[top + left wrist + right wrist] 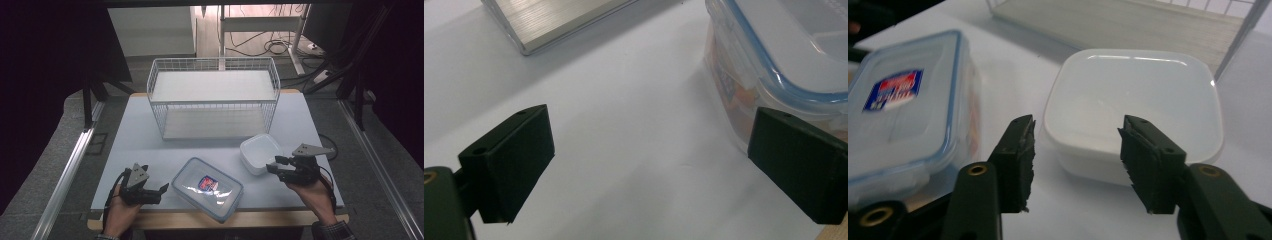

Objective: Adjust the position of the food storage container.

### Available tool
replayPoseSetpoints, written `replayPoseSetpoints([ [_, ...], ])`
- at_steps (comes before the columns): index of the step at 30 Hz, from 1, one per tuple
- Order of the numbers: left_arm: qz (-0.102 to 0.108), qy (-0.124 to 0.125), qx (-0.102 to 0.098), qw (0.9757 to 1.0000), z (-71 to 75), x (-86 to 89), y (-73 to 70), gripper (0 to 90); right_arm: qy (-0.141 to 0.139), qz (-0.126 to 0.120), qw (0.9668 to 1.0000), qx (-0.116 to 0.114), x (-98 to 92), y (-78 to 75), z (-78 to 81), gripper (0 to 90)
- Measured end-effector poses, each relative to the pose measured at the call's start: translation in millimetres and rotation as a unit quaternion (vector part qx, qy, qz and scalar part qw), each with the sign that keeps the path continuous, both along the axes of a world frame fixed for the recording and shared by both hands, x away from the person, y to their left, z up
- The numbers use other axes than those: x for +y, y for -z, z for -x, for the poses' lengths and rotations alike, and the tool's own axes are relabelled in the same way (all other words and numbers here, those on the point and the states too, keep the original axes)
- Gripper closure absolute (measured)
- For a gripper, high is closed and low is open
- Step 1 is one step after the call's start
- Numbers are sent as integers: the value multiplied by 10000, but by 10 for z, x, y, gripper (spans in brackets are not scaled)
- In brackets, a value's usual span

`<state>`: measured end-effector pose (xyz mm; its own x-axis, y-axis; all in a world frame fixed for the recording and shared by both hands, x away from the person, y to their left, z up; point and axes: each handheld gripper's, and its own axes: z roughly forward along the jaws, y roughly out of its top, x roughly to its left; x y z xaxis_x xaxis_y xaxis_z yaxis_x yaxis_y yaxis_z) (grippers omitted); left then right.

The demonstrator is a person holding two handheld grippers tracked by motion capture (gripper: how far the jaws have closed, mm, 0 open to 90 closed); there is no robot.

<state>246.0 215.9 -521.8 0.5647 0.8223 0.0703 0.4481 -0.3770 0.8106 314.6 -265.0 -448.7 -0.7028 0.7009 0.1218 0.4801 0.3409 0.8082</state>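
The right gripper (274, 165) hovers at the near corner of the white square plastic tub (260, 153), jaws about half open with nothing between them; in the right gripper view the pads (1020, 160) frame the tub's (1133, 110) near wall without touching it. The tub sits on the pale tabletop (150, 150) at about four o'clock from the table's middle, just in front of the white wire basket shelf (214, 95).

The left gripper (161, 190) rests at seven o'clock, jaws wide and empty, its far pad (799, 160) right beside the wall of the clear rectangular lidded container with a blue seal and red-and-blue label (207, 188), though I cannot tell whether it touches.

I judge this to be the approach to a grasp on the tub. The next move calls for sliding one jaw over the rim and one outside, then closing on the thin wall.

Room is fair: bare table lies at three o'clock of the tub, but the lidded container sits close at nine o'clock, and the table's front edge runs just behind both hands.
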Motion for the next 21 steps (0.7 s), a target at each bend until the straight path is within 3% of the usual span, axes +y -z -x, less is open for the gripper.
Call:
replayPoseSetpoints([
  [3, -16, 8, -22, 10000, 2, -15, -2, 43, 11, 86, 9999, 112, 55, 14, -94, 547],
  [6, -34, -3, -23, 10000, 2, -13, 0, 43, 26, -9, 9995, 299, 98, 30, -195, 566],
  [10, -35, -13, -44, 10000, 4, -12, -4, 44, 59, 11, 9997, 252, 154, 39, -263, 609],
  [17, -46, -4, -27, 10000, 2, -17, 2, 43, -76, 421, 9990, 130, 336, 34, -439, 877],
  [21, -53, 7, 2, 10000, -1, -19, 7, 45, 37, 406, 9990, 154, 390, 49, -513, 899],
])
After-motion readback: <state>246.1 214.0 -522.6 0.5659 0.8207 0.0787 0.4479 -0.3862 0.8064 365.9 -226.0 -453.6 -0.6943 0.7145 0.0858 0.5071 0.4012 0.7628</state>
